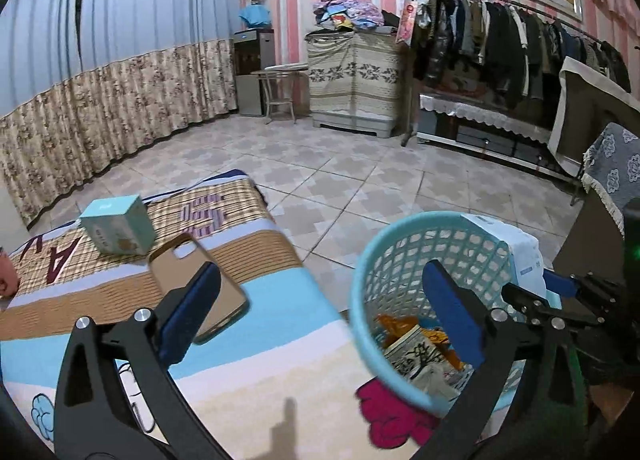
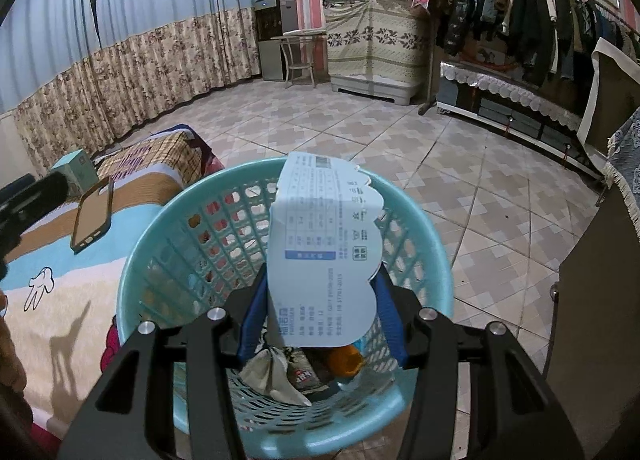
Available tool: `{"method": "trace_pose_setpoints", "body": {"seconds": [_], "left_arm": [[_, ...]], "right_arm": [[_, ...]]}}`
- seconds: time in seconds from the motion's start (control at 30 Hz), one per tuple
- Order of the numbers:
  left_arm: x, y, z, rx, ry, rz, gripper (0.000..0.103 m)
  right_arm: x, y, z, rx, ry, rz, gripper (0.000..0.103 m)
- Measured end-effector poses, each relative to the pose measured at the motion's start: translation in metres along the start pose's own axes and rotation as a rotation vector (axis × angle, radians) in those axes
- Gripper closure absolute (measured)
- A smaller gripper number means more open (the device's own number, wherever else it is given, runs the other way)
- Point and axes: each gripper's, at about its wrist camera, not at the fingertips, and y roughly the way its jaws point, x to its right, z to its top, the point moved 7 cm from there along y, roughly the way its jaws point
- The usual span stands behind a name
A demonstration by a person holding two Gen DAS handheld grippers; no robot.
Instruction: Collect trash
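— Why is the right gripper (image 2: 322,316) poised over the turquoise basket (image 2: 168,216)?
— Its fingers are clamped on a pale blue printed package (image 2: 320,236), held above the rim so it can drop in with the wrappers (image 2: 276,376) already at the bottom.
— And the left gripper (image 1: 320,312)?
— Fingers wide apart, nothing between them, hanging between the bed (image 1: 260,340) and the basket.
— What's left on the bed?
— A brown phone case (image 1: 192,272) and a small teal box (image 1: 118,224); whether either counts as trash I can't say.
— Do the two views differ?
— The right wrist shows the clamp on the package; the left wrist shows only its far edge behind the basket, but shows the bed items better.
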Motion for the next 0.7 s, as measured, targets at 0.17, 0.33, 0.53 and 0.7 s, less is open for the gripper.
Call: {"method": "trace_pose_setpoints", "body": {"seconds": [0.17, 0.33, 0.53, 0.7], "left_arm": [[-0.015, -0.010, -0.005, 0.015, -0.004, 0.031, 0.006], [-0.023, -0.018, -0.011, 0.024, -0.005, 0.045, 0.006], [-0.032, -0.027, -0.017, 0.027, -0.022, 0.046, 0.006], [-0.046, -0.046, -0.025, 0.039, -0.051, 0.041, 0.005]], "right_arm": [[-0.005, 0.004, 0.004, 0.027, 0.001, -0.024, 0.044], [-0.002, -0.002, 0.009, 0.095, 0.007, -0.074, 0.012], [-0.003, -0.003, 0.005, 0.095, 0.012, -0.088, 0.008], [-0.014, -0.016, 0.005, 0.123, 0.000, -0.092, 0.005]]}}
